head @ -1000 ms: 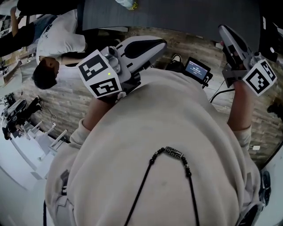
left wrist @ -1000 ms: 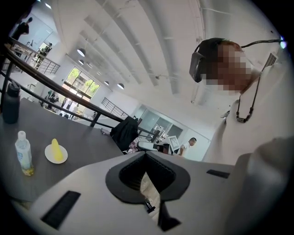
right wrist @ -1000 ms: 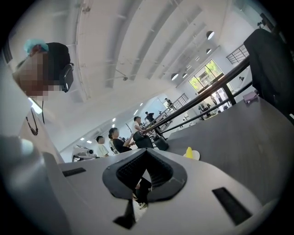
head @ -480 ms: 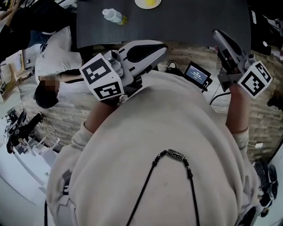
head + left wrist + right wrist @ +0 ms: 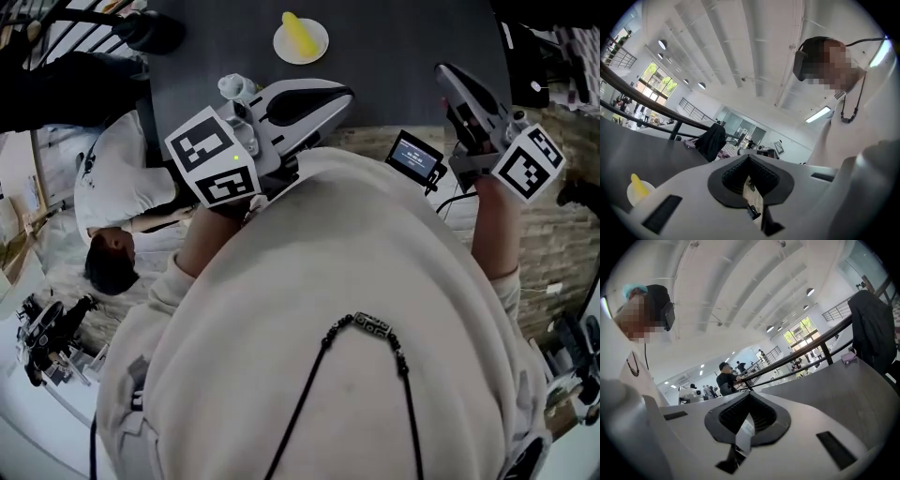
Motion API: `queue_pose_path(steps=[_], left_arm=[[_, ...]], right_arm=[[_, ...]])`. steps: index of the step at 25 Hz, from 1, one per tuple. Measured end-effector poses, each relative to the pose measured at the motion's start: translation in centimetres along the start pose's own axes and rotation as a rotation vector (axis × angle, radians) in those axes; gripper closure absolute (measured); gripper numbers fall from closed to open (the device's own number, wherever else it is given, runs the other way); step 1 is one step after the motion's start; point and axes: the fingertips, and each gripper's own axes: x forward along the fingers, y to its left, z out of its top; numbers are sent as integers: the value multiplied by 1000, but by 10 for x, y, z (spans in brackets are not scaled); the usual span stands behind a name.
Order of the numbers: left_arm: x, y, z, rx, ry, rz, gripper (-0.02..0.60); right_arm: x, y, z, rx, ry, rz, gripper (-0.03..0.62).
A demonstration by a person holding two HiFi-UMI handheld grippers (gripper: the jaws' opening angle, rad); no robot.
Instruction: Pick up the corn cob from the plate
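Up at the far edge of the dark desk (image 5: 403, 37), the corn cob (image 5: 298, 34) lies on its small white plate (image 5: 317, 49), well apart from both of your grippers. You hold your left gripper (image 5: 343, 94) close to your chest, its tip just over the near edge of the desk and pointing roughly level. Its fingers (image 5: 733, 174) are pressed together with nothing between them. In the left gripper view the yellow cob shows low at the left, resting on the plate, off to the side of the line your fingers point along.

Your right gripper (image 5: 443, 72) is raised at your right side, also near the desk's front edge. Its fingers (image 5: 736, 414) are fully closed and hold nothing.

A clear plastic thing (image 5: 234, 86) sits on the desk just beside the body of your left gripper. A small lit screen (image 5: 415, 155) shows between your two arms. A dark garment (image 5: 872, 331) hangs beyond the desk.
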Motion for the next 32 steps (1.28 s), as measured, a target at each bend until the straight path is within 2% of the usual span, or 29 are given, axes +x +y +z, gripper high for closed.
queue_pose_path(steps=[4,8,13,17,23,29,32], left_arm=[[1,3,0,-23,12,-49,578],[-6,15,3,-48,28,-110,578],[-16,12,4,47,98,-246,580],[-20,18,8,76,117,-278,580],[-20,36,20,2,52,-215,580],[-21,71,52,-40,-12,-43,579],[-27,83,58,-72,-26,20,579]], right_arm=[[5,8,13,-40,-1,-25,579],[21,3,14,-3,14,-73,579],[43,4,29,63,5,-75,579],[50,2,36,62,14,-107,579],[62,-8,35,11,91,-109,579],[96,-33,51,35,152,-35,579],[118,-31,58,-8,185,21,579]])
